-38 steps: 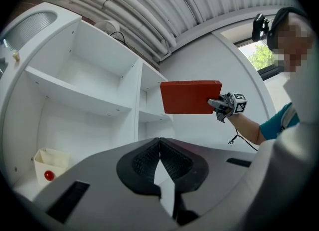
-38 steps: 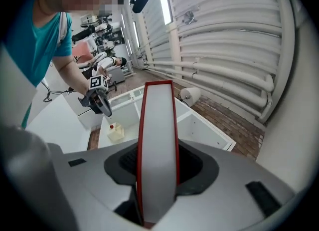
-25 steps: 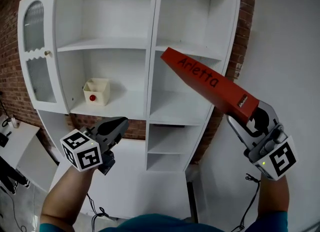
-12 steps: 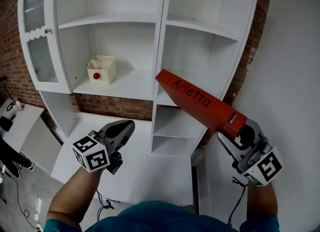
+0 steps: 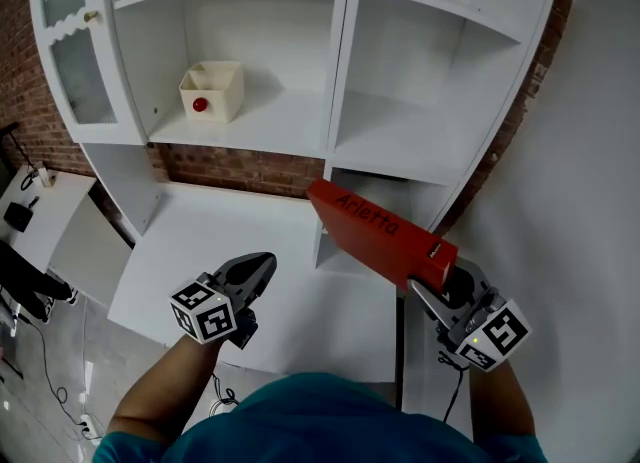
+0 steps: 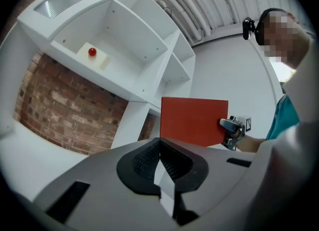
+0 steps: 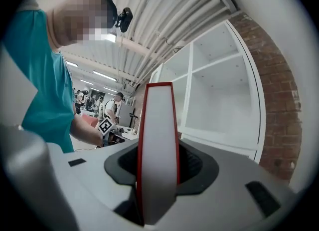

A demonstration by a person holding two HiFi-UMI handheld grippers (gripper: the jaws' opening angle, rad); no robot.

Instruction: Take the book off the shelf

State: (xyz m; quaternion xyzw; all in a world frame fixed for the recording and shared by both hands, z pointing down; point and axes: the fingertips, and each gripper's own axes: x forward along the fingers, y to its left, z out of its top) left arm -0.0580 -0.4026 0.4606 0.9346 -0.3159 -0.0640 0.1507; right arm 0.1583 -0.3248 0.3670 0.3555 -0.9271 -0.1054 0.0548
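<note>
Book point(image 5: 375, 232) in right gripper point(image 5: 432, 289); left gripper point(image 5: 262, 266) closed

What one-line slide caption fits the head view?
Right gripper holds the red book clear of the white shelf; left gripper shut.

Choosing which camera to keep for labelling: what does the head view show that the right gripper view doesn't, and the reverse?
Only the head view: the cream box with a red ball on the left shelf, and the lettering on the red book. Only the right gripper view: the book's white page edge clamped between the right gripper's fingers, plus ceiling pipes. Both: the book, the white shelf unit, the brick wall and the left gripper.
</note>
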